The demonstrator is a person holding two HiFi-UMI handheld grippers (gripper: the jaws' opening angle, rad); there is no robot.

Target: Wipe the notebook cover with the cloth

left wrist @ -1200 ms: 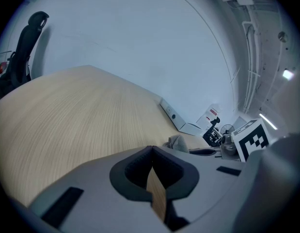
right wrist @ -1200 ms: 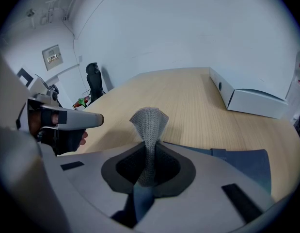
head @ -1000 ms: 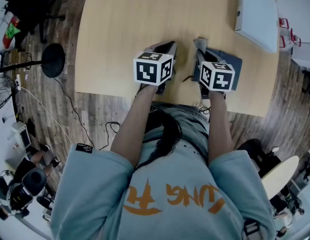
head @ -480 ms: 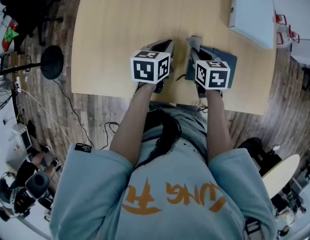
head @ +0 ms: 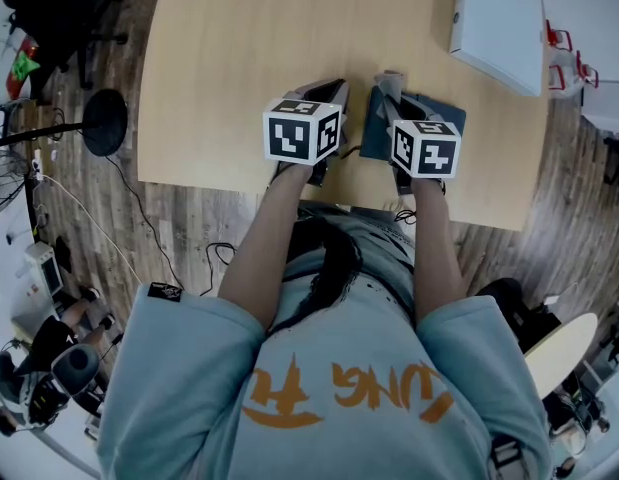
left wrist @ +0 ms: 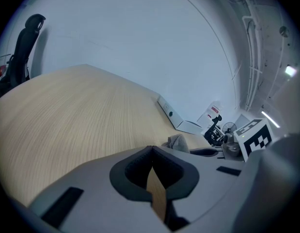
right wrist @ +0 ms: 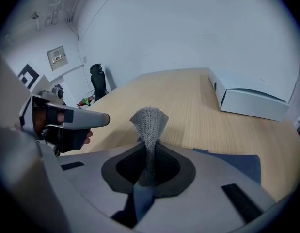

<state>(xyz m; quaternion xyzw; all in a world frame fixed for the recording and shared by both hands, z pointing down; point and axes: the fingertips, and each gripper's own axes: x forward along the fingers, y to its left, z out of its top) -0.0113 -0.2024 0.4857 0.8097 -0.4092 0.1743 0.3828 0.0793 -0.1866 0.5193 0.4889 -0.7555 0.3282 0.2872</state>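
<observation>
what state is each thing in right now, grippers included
grey knitted cloth: pinched, standing up between jaws
right gripper: shut on the cloth
left gripper: shut, empty
dark blue notebook: closed, flat on light wooden table
flat white box: closed

The light was bright and even, coming from above; the counter [head: 239, 58] carried only soft shadows. Both gripper views bent strongly toward dark, round edges. The left tongs [left wrist: 152, 149], close to the lens, looked slightly blurred. A ceiling lamp [left wrist: 290, 71] glared.
</observation>
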